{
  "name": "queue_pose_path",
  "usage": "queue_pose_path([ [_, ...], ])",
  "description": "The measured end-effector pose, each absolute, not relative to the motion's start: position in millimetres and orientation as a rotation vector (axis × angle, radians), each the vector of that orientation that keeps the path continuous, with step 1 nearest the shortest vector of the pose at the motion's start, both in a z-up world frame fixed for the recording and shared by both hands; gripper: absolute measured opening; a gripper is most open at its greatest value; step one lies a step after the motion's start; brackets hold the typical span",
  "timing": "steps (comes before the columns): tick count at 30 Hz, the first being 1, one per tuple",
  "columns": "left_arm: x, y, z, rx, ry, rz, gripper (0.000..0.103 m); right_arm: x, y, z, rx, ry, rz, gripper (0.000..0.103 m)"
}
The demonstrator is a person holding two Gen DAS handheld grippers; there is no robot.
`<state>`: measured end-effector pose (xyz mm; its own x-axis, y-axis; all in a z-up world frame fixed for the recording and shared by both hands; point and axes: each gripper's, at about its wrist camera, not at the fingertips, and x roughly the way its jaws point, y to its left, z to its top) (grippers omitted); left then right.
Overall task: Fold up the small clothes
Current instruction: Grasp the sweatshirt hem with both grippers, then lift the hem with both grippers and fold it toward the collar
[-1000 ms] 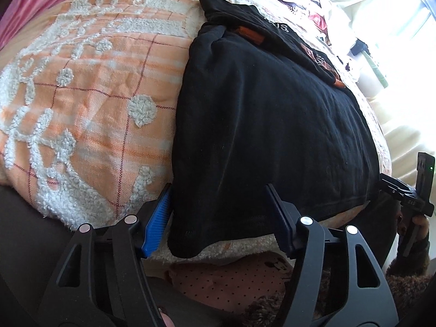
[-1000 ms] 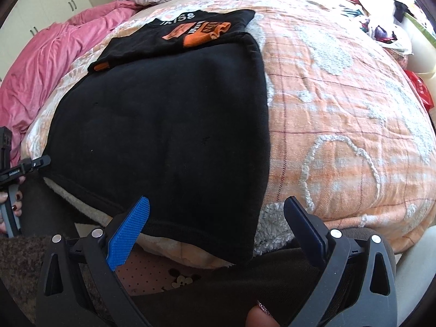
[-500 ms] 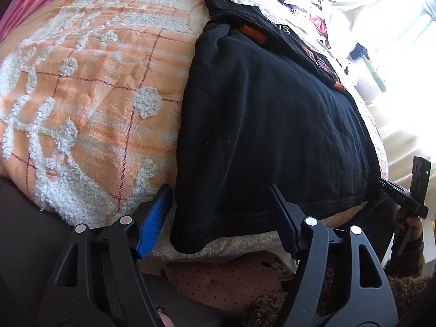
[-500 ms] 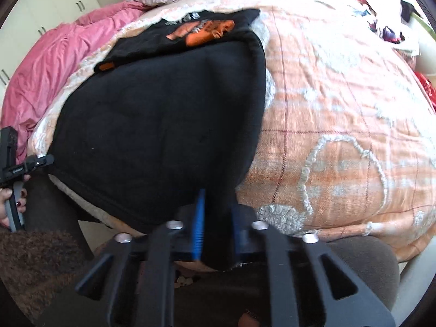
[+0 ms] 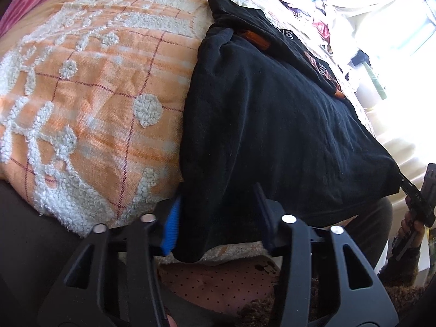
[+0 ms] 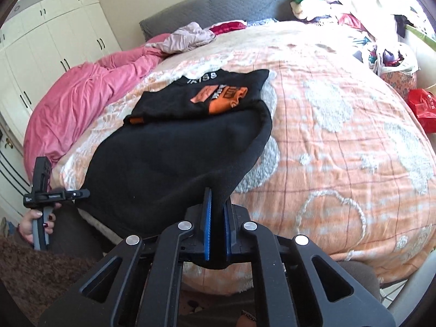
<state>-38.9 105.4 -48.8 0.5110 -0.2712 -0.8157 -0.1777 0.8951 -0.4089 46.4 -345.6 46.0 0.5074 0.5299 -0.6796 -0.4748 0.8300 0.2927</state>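
Note:
A black garment (image 5: 259,125) lies spread on the orange bedspread (image 5: 81,95), its near edge at the bed's edge. In the left wrist view my left gripper (image 5: 218,196) has the garment's near left corner between its jaws, which are closing and still stand apart. My right gripper (image 6: 217,199) is shut on the black garment (image 6: 163,169) at its near right corner, and that corner is raised off the bed in a ridge. A folded black shirt with an orange print (image 6: 207,95) lies just beyond the garment.
A pink duvet (image 6: 76,103) is bunched at the bed's far left, by white wardrobe doors (image 6: 41,41). Loose clothes (image 6: 381,49) are piled at the far right, with a red bag (image 6: 423,103) beside the bed. The orange bedspread (image 6: 340,150) runs bare to the right.
The right gripper went from wide open to shut on the garment's corner and rose with it. The left jaws narrowed around the other corner; that hand stayed in place.

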Motion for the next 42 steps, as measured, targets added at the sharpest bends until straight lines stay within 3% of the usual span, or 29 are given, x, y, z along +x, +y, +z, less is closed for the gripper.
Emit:
queue_pose_path([
  [4,-41.2,108.2,-46.7,-0.479,1.044,-0.051,0.013,45.8,-350.8,47.2,0.094,0.835,0.603,0.007],
  [8,-45.7,112.4,-41.2,-0.509,1.021,-0.067,0.004,44.5,-351.7,49.8,0.097,0.806,0.597,0.007],
  [42,11.8,137.4,39.8,-0.540,0.813,-0.138,0.002,89.2,-340.3,90.4,0.147,0.626,0.549,0.006],
])
